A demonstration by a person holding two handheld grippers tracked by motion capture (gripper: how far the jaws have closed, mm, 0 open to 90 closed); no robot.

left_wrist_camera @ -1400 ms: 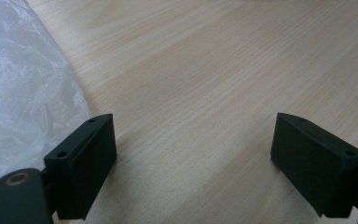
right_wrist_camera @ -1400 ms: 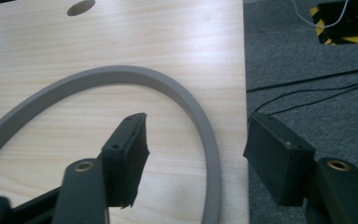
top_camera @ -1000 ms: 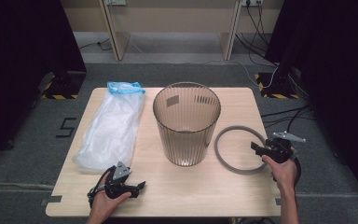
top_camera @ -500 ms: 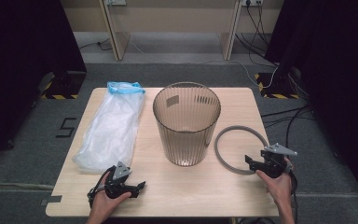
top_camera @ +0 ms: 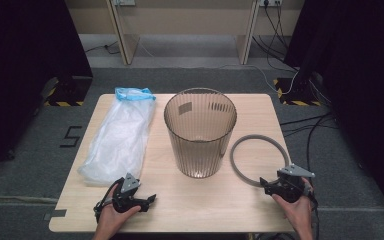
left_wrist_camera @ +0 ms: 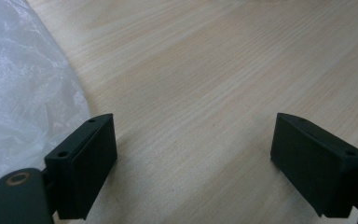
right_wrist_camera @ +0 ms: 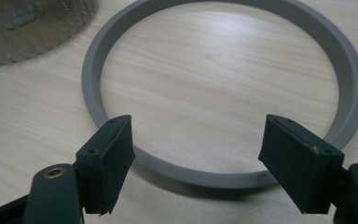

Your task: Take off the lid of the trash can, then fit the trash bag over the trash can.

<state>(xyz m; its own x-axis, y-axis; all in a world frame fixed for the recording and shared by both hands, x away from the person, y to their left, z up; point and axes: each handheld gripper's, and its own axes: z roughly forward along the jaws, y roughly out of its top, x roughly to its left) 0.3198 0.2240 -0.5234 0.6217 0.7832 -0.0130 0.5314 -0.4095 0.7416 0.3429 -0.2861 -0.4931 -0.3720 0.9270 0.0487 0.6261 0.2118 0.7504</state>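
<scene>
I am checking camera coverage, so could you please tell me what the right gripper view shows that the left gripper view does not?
The right gripper view alone has the grey ring lying flat on the table, its near arc between the open right gripper, and the ribbed base of the bin at upper left. The left gripper view alone has the clear plastic bag along its left edge, beside the open left gripper. Both share the pale wooden table and a pair of black jaws standing wide apart with nothing gripped.
</scene>
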